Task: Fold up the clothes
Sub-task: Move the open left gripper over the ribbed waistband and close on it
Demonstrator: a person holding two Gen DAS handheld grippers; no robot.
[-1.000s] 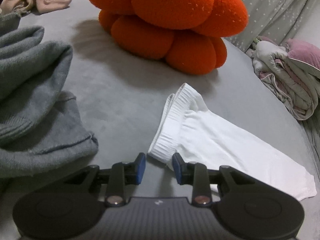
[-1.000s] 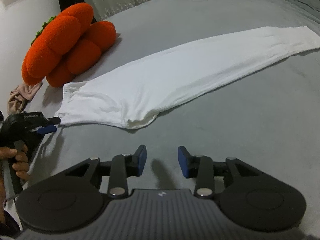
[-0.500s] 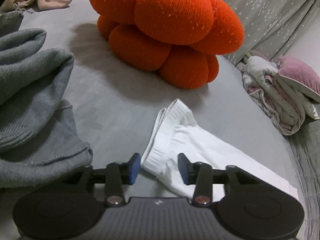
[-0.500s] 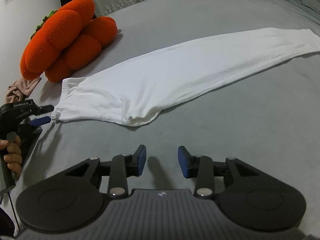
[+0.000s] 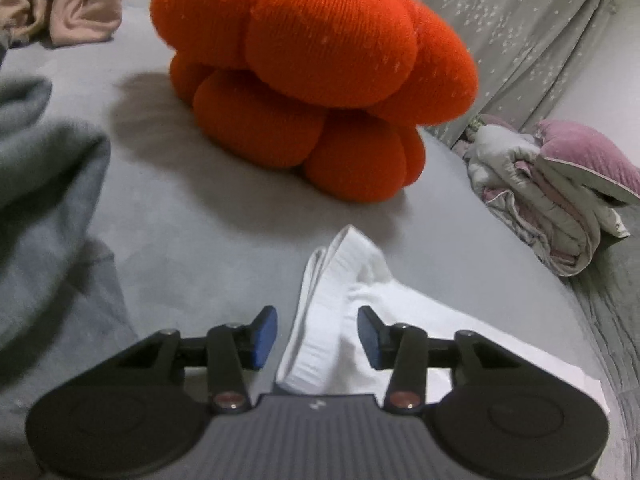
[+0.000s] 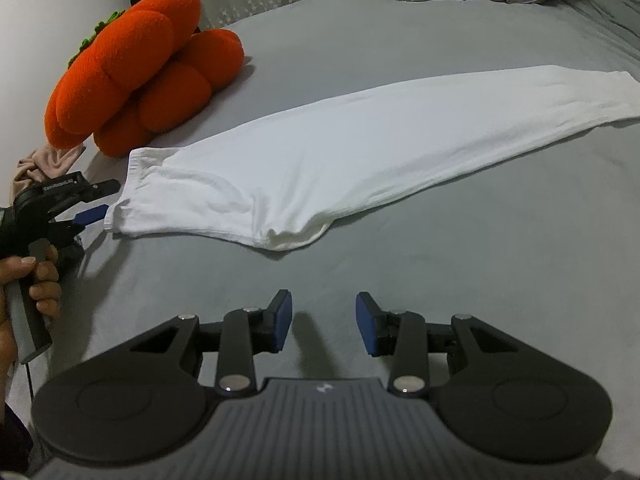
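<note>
One white garment (image 6: 320,168) (flat, elongated)

Left wrist view is pretty smeary: the grey knit sweater (image 5: 44,216) is soft blur and runs off the left edge, so no idea how big it is. The white trousers (image 5: 384,320) slide under the left gripper (image 5: 316,334), whose body hides the waistband's near corner; its jaws are closing with the waistband between them, but whether the pads touch cloth I can't tell. The orange pumpkin cushion (image 5: 320,76) loses its top at the frame edge. In the right wrist view, the hand (image 6: 40,280) is cut by the left edge, and the far cuff of the trousers (image 6: 320,168) reaches the right edge.
</note>
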